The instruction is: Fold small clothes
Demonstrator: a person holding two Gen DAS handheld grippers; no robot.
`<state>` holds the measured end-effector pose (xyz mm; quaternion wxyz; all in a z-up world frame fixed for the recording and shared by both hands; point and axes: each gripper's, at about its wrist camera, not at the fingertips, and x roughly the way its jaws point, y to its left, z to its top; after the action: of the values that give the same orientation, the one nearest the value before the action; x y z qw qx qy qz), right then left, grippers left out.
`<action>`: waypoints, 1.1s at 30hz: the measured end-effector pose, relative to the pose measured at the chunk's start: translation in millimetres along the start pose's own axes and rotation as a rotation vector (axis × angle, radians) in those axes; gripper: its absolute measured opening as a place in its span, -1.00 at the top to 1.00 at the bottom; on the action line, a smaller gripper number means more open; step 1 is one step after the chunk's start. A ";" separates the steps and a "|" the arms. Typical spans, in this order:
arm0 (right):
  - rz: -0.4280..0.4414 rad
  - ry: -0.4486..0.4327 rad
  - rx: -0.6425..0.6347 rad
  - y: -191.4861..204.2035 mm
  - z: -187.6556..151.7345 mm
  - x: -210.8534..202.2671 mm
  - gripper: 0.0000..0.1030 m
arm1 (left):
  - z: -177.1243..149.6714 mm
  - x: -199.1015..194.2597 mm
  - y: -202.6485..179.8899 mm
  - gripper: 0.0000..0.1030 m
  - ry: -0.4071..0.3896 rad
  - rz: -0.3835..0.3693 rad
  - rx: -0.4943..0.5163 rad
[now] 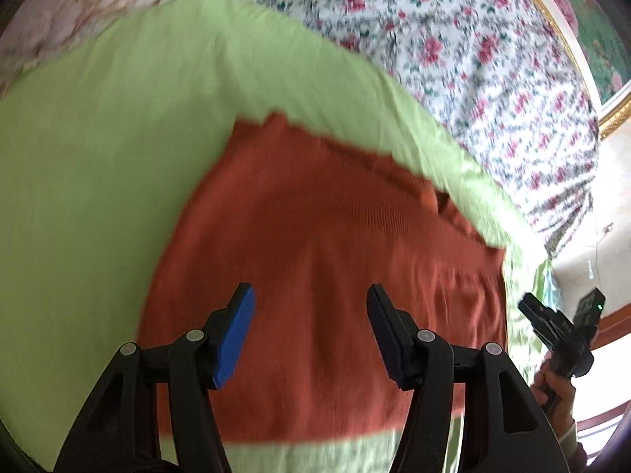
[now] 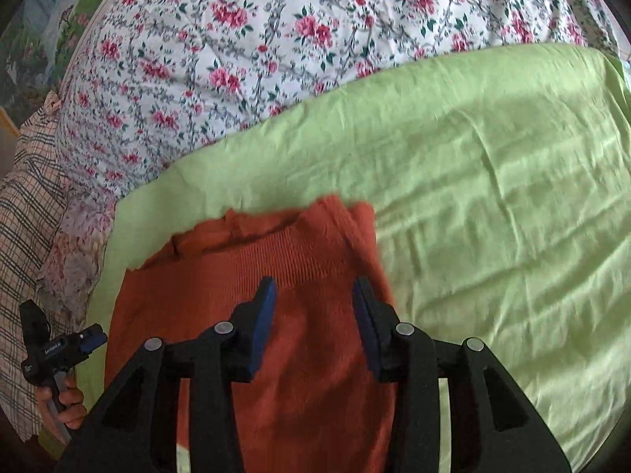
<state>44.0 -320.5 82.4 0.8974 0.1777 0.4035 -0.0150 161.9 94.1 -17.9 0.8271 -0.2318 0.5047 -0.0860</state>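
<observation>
A rust-orange knitted garment lies spread on a light green sheet. It also shows in the right wrist view, with a folded-over edge on its right side. My left gripper is open and empty, hovering above the garment's middle. My right gripper is open and empty above the garment's right part. Each gripper shows in the other's view: the right gripper at the far right, the left gripper at the far left, both beside the sheet's edges.
A white floral quilt lies bunched behind the green sheet. A plaid cloth lies at the left edge. A gold-framed floral panel stands at the back right.
</observation>
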 end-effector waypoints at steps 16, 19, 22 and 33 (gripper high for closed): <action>0.019 0.120 0.009 5.8 -81.7 -17.2 0.09 | -105.1 -15.2 27.1 -0.37 0.091 -0.056 -0.136; 0.023 0.129 0.013 6.0 -87.1 -19.3 0.08 | -111.1 -10.4 33.0 -0.39 0.094 -0.033 -0.163; 0.028 0.134 0.009 7.6 -89.9 -20.6 0.08 | -108.8 -5.2 40.7 -0.39 0.075 -0.017 -0.210; 0.057 0.151 -0.028 17.7 -85.2 -19.1 0.07 | -66.4 16.4 57.7 -0.43 -0.084 0.047 -0.326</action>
<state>-27.1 -277.9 49.7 0.8670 0.1773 0.4648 0.0296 106.3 118.9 -83.5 0.8007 -0.3545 0.4822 0.0263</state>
